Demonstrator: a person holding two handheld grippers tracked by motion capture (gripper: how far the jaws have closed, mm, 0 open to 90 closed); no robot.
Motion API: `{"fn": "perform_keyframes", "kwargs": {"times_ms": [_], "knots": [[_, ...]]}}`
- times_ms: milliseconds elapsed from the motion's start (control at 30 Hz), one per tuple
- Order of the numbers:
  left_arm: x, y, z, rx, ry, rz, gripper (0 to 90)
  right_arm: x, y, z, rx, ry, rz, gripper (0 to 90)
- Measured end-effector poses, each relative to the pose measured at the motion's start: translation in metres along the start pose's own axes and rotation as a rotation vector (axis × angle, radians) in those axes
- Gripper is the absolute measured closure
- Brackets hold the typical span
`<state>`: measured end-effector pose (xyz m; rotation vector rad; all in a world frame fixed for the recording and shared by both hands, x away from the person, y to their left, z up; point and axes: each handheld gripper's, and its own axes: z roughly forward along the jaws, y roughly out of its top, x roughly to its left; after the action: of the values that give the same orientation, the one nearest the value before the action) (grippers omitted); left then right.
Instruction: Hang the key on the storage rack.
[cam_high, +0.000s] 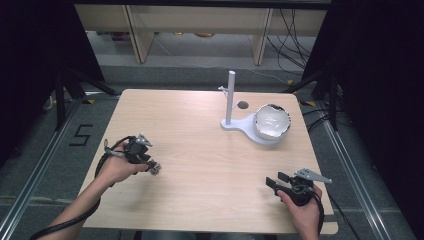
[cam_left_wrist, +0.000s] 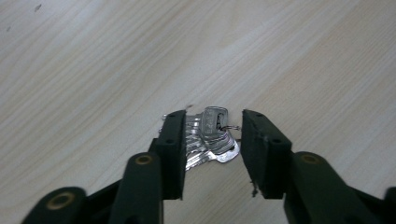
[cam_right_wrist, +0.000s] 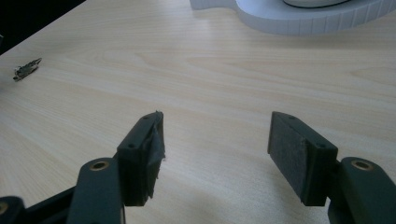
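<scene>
Keys: a small bunch of silver keys (cam_left_wrist: 212, 140) on a thin ring; they lie flat on the bench, on its left side, right at the tip of the left gripper; in the right gripper view they are a tiny shiny spot far off to the left (cam_right_wrist: 27, 68)
Left gripper (cam_high: 154, 168): a hand holds it low over the bench, pointing down at the keys; its fingers (cam_left_wrist: 171, 144) stand part way open, one on each side of the keys; the left finger sits right against the keys and the right finger has a little gap; they do not squeeze the keys
Right gripper (cam_high: 274, 180): a hand holds it near the front right of the bench, well apart from the keys; its fingers (cam_right_wrist: 299, 154) are wide open with nothing between them; bare wood shows in the gap
Bench (cam_high: 200, 150): light wood with a grain
Stand (cam_high: 231, 100): a white post on a flat white base, far on the right side of the bench
Bowl (cam_high: 272, 121): white with a dark rim; it sits on the base, just beside the post
Floor (cam_high: 45, 150): grey, with a black mark at the left
</scene>
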<state>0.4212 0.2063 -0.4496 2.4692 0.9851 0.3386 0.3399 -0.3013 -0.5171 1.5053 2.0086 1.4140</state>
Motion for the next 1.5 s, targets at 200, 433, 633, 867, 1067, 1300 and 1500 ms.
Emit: {"fn": "perform_keyframes", "kwargs": {"times_ms": [200, 433, 633, 867, 1067, 1300, 1500], "knots": [[-0.002, 0.008, 0.002, 0.005, 0.017, 0.059, 42.7, -0.005, 0.000, 0.000, -0.021, -0.001, -0.046, 37.2], [0.013, 0.028, 0.009, 0.011, -0.085, 0.191, 38.6, -0.004, 0.000, 0.000, -0.005, -0.009, -0.039, 37.2], [0.028, 0.038, 0.028, 0.127, -0.212, 0.295, 32.3, -0.003, 0.001, -0.002, 0.009, -0.014, -0.045, 37.6], [0.028, 0.040, 0.034, 0.290, -0.170, 0.553, 27.6, -0.005, 0.000, 0.000, -0.019, -0.003, -0.042, 37.8], [0.026, 0.035, 0.044, 0.274, -0.229, 0.734, 33.3, -0.002, 0.000, -0.002, -0.015, 0.015, 0.018, 37.9], [0.026, 0.033, 0.049, 0.333, -0.283, 0.795, 36.7, -0.005, 0.000, -0.001, -0.007, 0.001, -0.012, 38.2], [0.026, 0.030, 0.054, 0.335, -0.320, 0.797, 35.8, -0.004, 0.000, -0.001, -0.005, 0.003, 0.008, 38.1]]}}
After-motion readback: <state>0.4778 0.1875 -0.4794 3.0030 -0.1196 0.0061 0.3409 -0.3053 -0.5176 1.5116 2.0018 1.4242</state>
